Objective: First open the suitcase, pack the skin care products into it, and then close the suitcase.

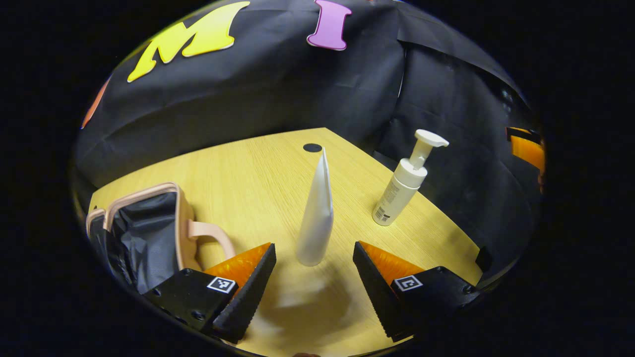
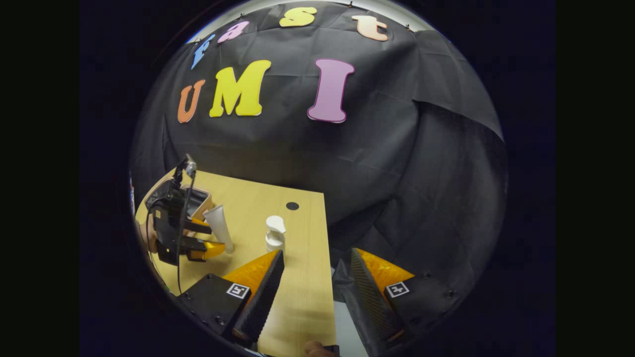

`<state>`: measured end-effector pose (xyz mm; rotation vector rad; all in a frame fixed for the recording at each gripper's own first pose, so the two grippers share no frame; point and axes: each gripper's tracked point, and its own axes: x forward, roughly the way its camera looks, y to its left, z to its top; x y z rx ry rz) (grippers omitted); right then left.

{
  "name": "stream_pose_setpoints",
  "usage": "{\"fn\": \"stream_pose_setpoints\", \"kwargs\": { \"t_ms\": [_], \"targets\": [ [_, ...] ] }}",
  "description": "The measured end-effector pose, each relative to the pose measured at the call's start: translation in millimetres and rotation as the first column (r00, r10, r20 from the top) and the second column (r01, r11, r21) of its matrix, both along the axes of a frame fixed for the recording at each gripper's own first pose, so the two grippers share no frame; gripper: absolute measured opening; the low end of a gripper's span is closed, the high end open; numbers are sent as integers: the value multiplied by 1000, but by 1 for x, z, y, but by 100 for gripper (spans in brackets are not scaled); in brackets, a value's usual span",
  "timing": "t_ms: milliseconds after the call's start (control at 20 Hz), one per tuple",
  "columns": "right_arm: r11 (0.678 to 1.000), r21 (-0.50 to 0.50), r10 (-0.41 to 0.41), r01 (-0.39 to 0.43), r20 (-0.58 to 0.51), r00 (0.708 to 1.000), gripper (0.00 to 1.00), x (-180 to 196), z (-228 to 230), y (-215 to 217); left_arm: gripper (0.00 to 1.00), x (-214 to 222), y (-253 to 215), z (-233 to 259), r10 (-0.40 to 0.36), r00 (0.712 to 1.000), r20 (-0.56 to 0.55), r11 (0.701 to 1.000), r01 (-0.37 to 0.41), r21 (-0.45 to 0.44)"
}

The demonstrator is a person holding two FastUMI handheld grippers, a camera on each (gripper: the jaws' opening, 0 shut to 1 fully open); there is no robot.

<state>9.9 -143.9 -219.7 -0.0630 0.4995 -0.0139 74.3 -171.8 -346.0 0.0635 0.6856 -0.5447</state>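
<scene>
Standing on wood table (image 1: 238, 168): tube (image 1: 316, 218), pump bottle (image 1: 404, 186); both grippers' fingers spread, holding nothing.

a pale wooden table (image 1: 248, 168) with a round hole (image 1: 312, 147) stands against black cloth walls (image 2: 377, 163).

A light wooden table (image 1: 258, 188) with a fine straight grain takes up the lower part of the left gripper view; near its far edge sits a small round black hole (image 1: 312, 147); a soft shadow lies on the wood at the near side. Behind the table hangs the black cloth wall (image 1: 278, 84), creased and folded, with a seam running down where two panels meet; from the right gripper view the table's right edge ends against that same dark cloth.
</scene>
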Motion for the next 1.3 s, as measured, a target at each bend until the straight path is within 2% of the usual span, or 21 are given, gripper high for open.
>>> {"fn": "stream_pose_setpoints", "kwargs": {
  "t_ms": [250,350,400,450,500,550,650,700,750,850,1100,1200,1250,1300],
  "targets": [
    [999,-25,44,-44,-24,999,81,-4,-15,-8,100,18,-15,-22,42,999,3,999,-42,-3],
    [998,-22,54,-55,-39,998,81,-4,-22,-11,92,24,-15,-24,61,998,20,998,-62,18],
    [998,-19,63,-64,-46,997,81,-4,-26,-10,93,25,-13,-28,72,997,19,997,-73,29],
    [997,-19,70,-71,-50,996,81,-4,-29,-10,71,26,-12,-31,83,996,11,996,-84,36],
    [997,-18,79,-80,-52,996,81,-4,-30,-10,66,27,-8,-34,104,995,5,993,-104,53],
    [996,-14,86,-87,-53,995,81,-3,-32,-9,51,28,-10,-33,115,993,7,993,-115,38],
    [995,3,98,-98,-56,994,81,1,-35,-5,48,24,-10,-32,123,992,-19,992,-122,29],
    [995,13,102,-102,-57,993,81,5,-36,-2,55,18,-10,-32,120,992,-41,993,-119,23],
    [994,23,109,-108,-57,992,81,8,-37,3,46,13,-12,-32,120,991,-62,993,-119,21],
    [991,51,129,-126,-59,990,81,19,-43,19,45,-1,-11,-27,113,989,-90,993,-112,24],
    [990,88,118,-112,-67,991,81,72,-67,60,45,-42,-7,13,92,990,-104,995,-94,-18],
    [991,94,104,-97,-72,992,81,91,-78,78,45,-60,2,34,84,992,-90,996,-85,-5],
    [992,90,98,-90,-83,992,81,98,-88,86,52,-72,7,43,84,993,-84,996,-84,4],
    [993,84,89,-80,-97,991,81,105,-97,90,52,-83,13,52,95,992,-79,996,-95,5]
  ]
}}
